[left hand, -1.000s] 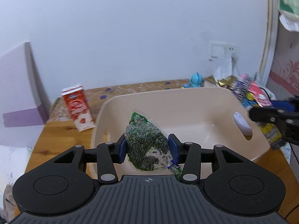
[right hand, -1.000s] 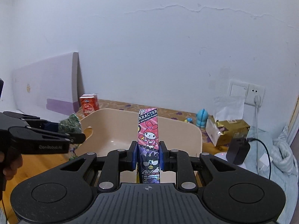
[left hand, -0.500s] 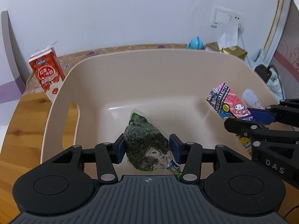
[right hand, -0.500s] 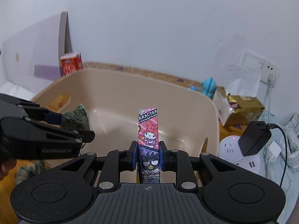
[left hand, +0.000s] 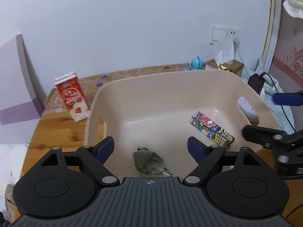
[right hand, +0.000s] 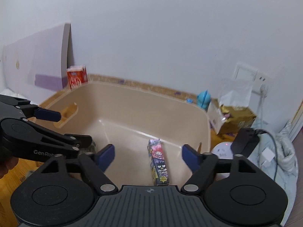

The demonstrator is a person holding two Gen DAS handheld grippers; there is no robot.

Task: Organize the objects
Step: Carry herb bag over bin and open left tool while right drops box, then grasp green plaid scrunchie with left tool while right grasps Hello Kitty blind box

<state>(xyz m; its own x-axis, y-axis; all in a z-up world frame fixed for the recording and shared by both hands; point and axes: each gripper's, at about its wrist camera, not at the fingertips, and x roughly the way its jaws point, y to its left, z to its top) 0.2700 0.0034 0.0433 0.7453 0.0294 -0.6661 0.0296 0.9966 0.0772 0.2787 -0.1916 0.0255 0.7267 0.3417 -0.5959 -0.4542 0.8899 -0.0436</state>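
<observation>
left claw (left hand: 151, 147) spread — empty | right claw (right hand: 148, 154) spread — empty | green packet (left hand: 148, 163), cartoon box (left hand: 212, 130) lying in beige bin (left hand: 151, 87)

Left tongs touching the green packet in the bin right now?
Apart. The left wrist view shows the left tongs wide open, with bare bin floor between each pad and the green packet.

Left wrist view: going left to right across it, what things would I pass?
Red milk carton → green packet in the beige tub → cartoon-printed box → black charger.
</observation>
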